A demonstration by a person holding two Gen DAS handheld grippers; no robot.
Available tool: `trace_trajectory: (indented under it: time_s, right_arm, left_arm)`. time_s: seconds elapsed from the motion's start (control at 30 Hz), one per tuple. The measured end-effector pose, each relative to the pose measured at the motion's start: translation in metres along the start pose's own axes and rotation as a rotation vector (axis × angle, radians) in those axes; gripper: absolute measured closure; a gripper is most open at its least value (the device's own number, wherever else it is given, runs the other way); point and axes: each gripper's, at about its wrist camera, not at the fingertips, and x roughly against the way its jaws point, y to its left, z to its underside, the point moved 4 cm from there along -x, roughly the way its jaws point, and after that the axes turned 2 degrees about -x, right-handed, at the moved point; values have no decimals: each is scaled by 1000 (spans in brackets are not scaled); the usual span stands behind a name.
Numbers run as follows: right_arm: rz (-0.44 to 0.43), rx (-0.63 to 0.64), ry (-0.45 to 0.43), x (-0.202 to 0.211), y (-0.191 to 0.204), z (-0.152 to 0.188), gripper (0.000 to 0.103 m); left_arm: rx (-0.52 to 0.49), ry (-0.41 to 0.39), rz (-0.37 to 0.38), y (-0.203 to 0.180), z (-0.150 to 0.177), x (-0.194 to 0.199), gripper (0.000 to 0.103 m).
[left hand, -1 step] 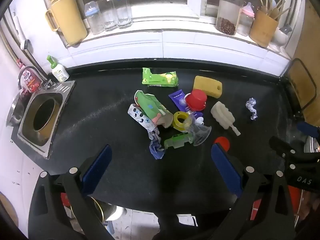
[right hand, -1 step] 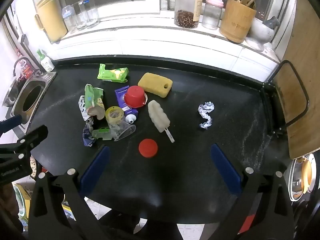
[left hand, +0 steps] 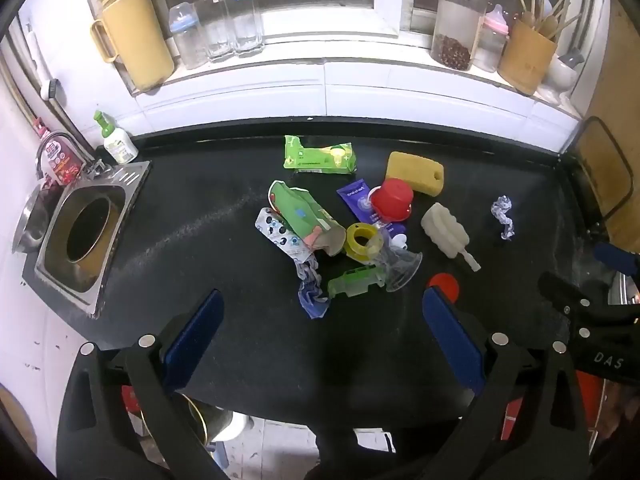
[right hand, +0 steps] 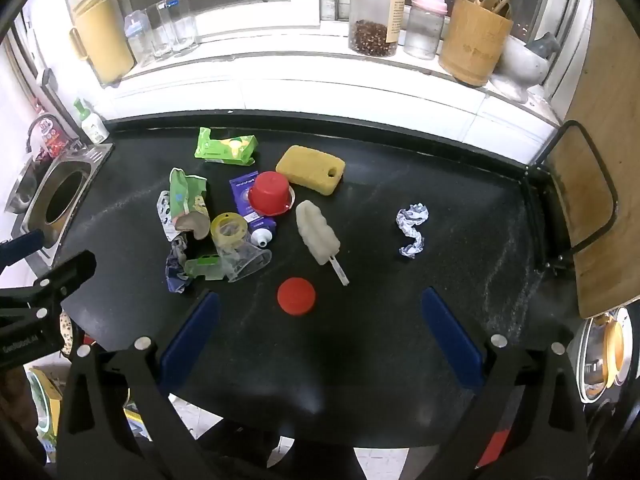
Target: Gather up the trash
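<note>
Trash [left hand: 320,236] lies heaped mid-desk [left hand: 208,264], a crumpled wrapper [right hand: 412,230] apart to the right, while the left hand-held gripper [left hand: 324,336] and right hand-held gripper [right hand: 320,332] hover wide and empty at the near edge, seemingly choosing a first piece.

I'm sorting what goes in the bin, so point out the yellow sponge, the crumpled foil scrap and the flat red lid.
yellow sponge [right hand: 310,168], right wrist view, middle of its top face.
crumpled foil scrap [right hand: 412,229], right wrist view, its twisted middle.
flat red lid [right hand: 296,296], right wrist view, centre of the disc.
</note>
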Motion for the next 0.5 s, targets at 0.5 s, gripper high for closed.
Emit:
trace_trajectory:
  time_s: [0.5]
  right_arm:
    - [3, 6, 3, 3, -3, -1, 6]
  left_arm:
    - [-4, 3, -6, 3, 0, -1, 6]
